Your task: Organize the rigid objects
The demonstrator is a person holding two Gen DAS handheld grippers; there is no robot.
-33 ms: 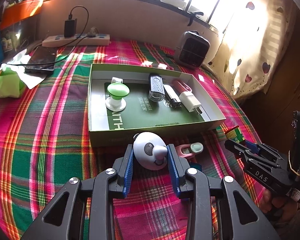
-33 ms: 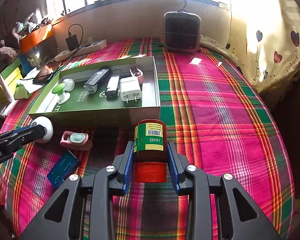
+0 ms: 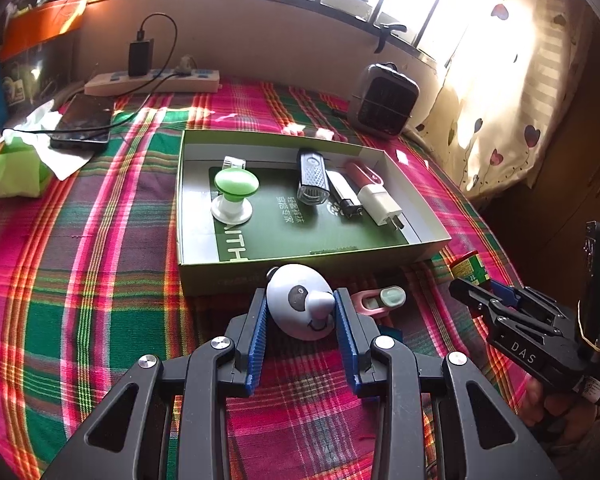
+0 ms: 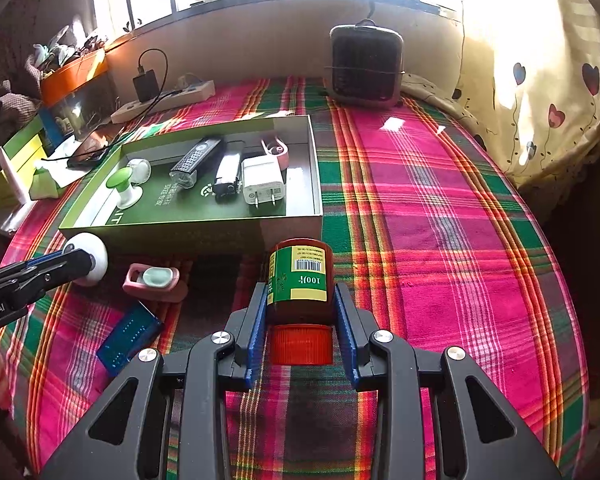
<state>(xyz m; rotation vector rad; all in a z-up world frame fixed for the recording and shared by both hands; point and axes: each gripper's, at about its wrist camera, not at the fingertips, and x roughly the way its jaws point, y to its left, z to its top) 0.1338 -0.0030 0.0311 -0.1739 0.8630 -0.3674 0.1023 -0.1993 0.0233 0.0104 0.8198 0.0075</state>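
Pinched between the left gripper point(image 3: 300, 312) pads: a smooth, rounded panda toy point(image 3: 300, 307), likely light, slippery. Clamped in the right gripper point(image 4: 300, 312): a stiff bottle point(image 4: 300, 280), gripped mid-body. Just ahead, the box point(image 4: 292, 232).

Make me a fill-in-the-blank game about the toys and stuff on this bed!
1. The left gripper holds a round white toy with a ____ face.
2. The bottle between the right gripper's fingers has a ____ cap.
3. The white charger lies inside the green ____.
4. The pink case lies ____ the box, on the blanket.

Missing words: panda; red; box; outside
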